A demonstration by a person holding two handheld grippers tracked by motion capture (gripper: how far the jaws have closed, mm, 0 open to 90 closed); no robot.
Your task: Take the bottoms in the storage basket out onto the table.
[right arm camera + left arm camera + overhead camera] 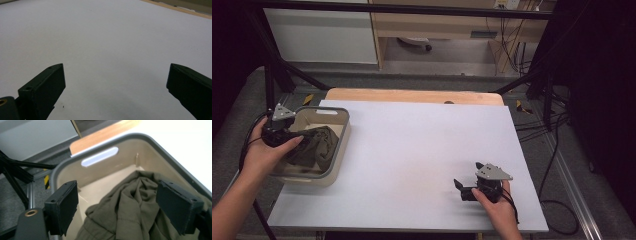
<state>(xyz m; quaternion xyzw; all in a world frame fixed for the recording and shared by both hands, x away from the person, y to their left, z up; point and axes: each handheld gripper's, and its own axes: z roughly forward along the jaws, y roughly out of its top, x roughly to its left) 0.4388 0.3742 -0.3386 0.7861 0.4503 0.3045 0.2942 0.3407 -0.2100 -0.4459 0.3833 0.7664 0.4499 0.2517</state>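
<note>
A beige bin with a grey rim (345, 131) (152, 139) stands at the table's left edge. An olive-green crumpled cloth (318, 145) (125, 220) lies inside it. My left gripper (281, 129) (120, 205) hangs over the bin's left side with its jaws apart. The cloth bulges up between them; the left pad stands clear of it. My right gripper (468, 179) (115, 87) rests low over the white tabletop near the front right, open, with nothing between its jaws.
The white table surface (422, 145) stretches between the bin and the right gripper. A wooden strip (412, 95) runs along the far edge. Black frame bars (272, 70) and cables (557, 150) flank the table.
</note>
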